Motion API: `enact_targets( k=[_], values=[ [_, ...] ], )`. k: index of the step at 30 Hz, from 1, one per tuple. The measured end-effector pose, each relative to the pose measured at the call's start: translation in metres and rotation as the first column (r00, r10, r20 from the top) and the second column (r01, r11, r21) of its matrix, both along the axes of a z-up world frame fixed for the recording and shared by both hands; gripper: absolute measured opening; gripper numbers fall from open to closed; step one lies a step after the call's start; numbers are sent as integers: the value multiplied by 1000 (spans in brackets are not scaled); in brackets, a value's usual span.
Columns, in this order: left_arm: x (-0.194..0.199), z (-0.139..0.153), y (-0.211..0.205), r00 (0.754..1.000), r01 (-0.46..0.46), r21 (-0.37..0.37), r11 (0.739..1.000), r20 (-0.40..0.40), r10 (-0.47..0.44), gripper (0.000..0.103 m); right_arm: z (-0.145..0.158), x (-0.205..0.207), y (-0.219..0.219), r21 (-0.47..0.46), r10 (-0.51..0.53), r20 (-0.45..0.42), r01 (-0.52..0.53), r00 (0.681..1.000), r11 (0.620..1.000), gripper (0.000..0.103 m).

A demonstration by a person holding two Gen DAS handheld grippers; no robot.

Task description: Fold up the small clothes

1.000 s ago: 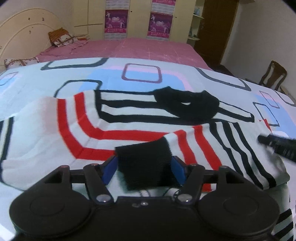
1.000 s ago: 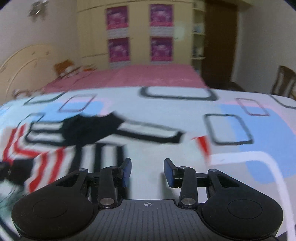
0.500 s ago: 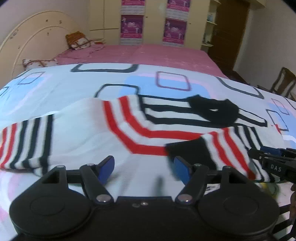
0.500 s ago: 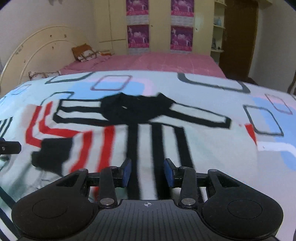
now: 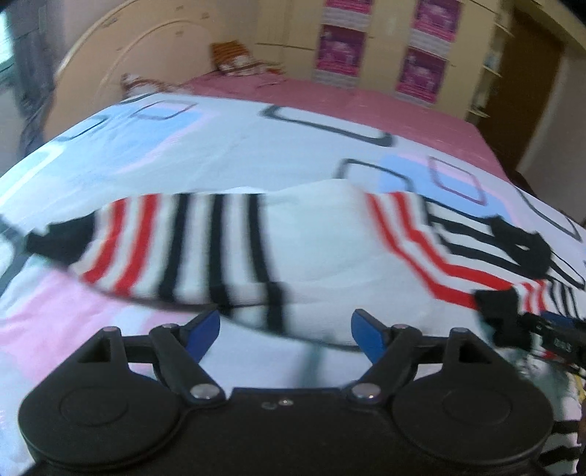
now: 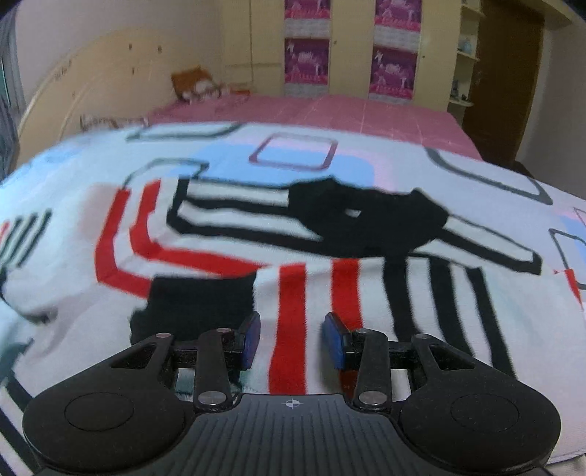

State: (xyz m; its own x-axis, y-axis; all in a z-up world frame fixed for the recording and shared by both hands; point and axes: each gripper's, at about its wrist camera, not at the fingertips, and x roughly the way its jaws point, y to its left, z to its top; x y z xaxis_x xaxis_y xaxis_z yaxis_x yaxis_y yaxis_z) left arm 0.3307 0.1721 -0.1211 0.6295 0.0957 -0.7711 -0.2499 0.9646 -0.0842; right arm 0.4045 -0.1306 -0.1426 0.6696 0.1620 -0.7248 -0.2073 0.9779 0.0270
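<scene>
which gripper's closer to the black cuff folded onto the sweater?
Right. The right gripper hovers just beside the black cuff, open. The left gripper has swung away, open; the cuff sits far to its right.

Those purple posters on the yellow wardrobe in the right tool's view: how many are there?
4, in two columns: upper left poster, lower left poster, upper right poster, lower right poster. The top pair is cut by the frame edge, so more could sit above.

We see a white sweater (image 6: 300, 263) striped red and black, black collar at twelve o'clock, on our blue-and-pink-patterned bedspread (image 6: 293, 161).
</scene>
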Motion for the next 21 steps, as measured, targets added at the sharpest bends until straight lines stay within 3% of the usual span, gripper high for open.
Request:
enact_targets(
  k=[2, 6, 9, 13, 18, 21],
  values=[
    [-4, -1, 19, 999, -47, -9, 999, -9, 47, 79, 0, 2, 4, -13, -4, 1, 4, 1000, 1000, 39],
    [-16, -5, 57, 987, -161, -45, 986, -21, 160, 80, 11, -1, 7, 61, -28, 36, 26, 999, 998, 39],
    [-22, -9, 82, 971, -238, -81, 968, -31, 236, 80, 1, 1, 18, 45, 6, -12, -6, 1000, 999, 39],
    [-26, -16, 110, 944, -331, -145, 933, -36, 329, 80, -2, 0, 26, -3, 22, 9, -22, 1000, 1000, 39],
    [-20, -24, 139, 914, -391, -241, 888, 14, 406, 79, 1, 0, 22, 32, 6, -4, -6, 1000, 999, 39],
    [-11, -28, 150, 903, -402, -264, 877, 45, 427, 74, -2, -3, 26, 8, 12, 1, -12, 1000, 1000, 39]
  ],
)
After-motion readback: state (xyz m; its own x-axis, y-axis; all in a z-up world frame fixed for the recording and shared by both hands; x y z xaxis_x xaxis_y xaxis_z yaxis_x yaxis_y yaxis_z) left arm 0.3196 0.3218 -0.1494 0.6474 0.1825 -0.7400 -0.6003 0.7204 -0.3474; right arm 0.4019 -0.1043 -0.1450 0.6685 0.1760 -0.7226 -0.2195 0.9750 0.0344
